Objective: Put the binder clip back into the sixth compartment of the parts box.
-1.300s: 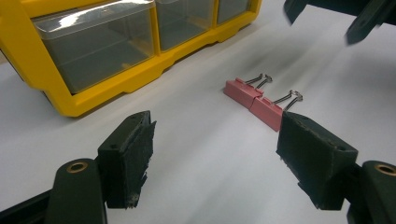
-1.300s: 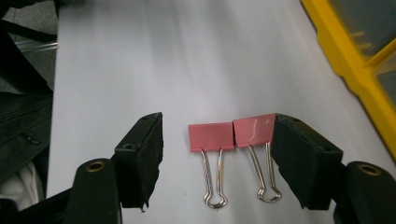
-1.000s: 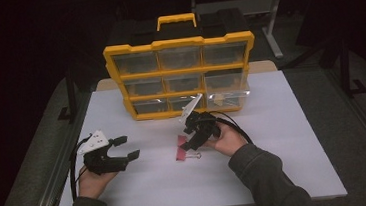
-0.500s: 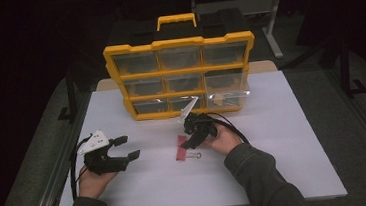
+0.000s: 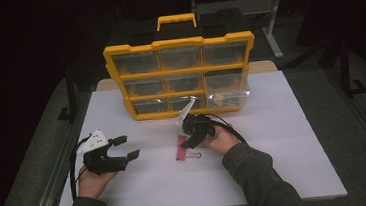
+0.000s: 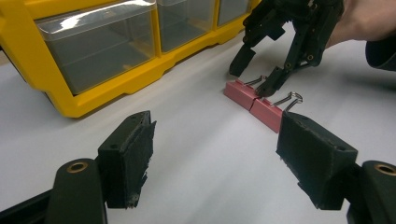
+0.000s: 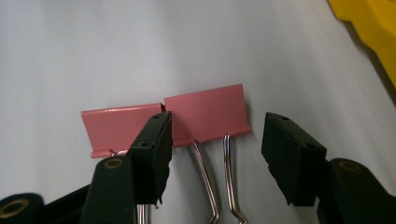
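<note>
From the high view, the work is looking barely begun: two pink binder clips (image 5: 185, 150) are lying side by side on the white table (image 5: 285, 149), in front of the yellow drawer organizer (image 5: 181, 75), and neither is lifted yet. One clear drawer (image 5: 228, 97) at the lower right of the organizer is standing pulled out, probably the place they are going. The right hand-held gripper (image 5: 190, 136) is reaching down onto the clips, while the left hand-held gripper (image 5: 124, 147) is waiting well apart at the left, holding nothing.

In the left gripper view, the left hand-held gripper (image 6: 217, 156) is gaping wide and touching nothing. Farther off, the right hand-held gripper (image 6: 256, 77) is straddling the far binder clip (image 6: 241, 93), its jaws apart.

In the right gripper view, the right hand-held gripper (image 7: 219, 154) is spread around one binder clip (image 7: 206, 113) and its wire handles (image 7: 215, 175), not yet clamping. The other clip (image 7: 116, 126) is lying just beside it, partly behind the left jaw. Gripping, lifting and stowing both clips are all remaining.
</note>
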Motion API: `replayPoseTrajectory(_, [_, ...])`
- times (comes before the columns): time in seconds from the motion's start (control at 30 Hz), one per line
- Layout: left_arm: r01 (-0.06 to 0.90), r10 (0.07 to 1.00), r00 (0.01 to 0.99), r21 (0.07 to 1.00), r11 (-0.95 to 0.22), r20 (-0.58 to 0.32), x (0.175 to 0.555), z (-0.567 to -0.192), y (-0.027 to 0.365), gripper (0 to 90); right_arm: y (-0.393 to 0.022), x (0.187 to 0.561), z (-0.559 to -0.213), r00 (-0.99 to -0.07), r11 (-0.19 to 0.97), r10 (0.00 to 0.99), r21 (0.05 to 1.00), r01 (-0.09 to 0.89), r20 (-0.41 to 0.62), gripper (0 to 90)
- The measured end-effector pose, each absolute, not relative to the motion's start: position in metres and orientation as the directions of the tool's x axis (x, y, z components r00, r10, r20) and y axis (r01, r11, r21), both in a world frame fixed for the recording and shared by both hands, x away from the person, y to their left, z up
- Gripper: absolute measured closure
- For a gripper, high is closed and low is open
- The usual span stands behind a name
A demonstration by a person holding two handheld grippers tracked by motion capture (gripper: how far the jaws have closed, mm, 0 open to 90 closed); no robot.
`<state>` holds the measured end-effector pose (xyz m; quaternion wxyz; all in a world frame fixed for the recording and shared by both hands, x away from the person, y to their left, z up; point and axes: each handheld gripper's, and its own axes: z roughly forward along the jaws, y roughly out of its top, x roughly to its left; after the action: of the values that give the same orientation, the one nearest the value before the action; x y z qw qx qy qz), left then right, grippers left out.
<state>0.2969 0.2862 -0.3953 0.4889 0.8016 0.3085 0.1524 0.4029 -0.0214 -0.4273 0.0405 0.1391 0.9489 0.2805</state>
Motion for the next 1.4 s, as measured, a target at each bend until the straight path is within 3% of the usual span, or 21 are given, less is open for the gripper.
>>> replayPoseTrajectory(1.13, [0.336,0.637,0.769,0.879,-0.338,-0.048,0.298,-0.395,0.286,25.3,-0.021,0.414,-0.430,-0.956,0.779,0.289,0.569,0.265,0.050,48.5])
replayPoseTrajectory(1.2, [0.334,0.635,0.772,0.878,-0.344,-0.045,0.297,-0.395,0.286,24.8,-0.023,0.406,-0.424,-0.919,0.768,0.378,0.515,0.380,0.112,48.5])
replayPoseTrajectory(1.33, [0.327,0.632,0.774,0.878,-0.349,-0.038,0.298,-0.395,0.286,24.5,-0.024,0.401,-0.415,-0.916,0.760,0.385,0.524,0.385,0.114,48.5])
replayPoseTrajectory(1.37, [0.337,0.635,0.771,0.877,-0.342,-0.049,0.298,-0.395,0.285,24.4,-0.023,0.408,-0.417,-0.956,0.757,0.286,0.599,0.262,0.057,48.5])
replayPoseTrajectory(1.4, [0.337,0.634,0.772,0.877,-0.343,-0.048,0.298,-0.396,0.285,24.4,-0.023,0.407,-0.415,-0.957,0.755,0.285,0.603,0.259,0.055,48.5])
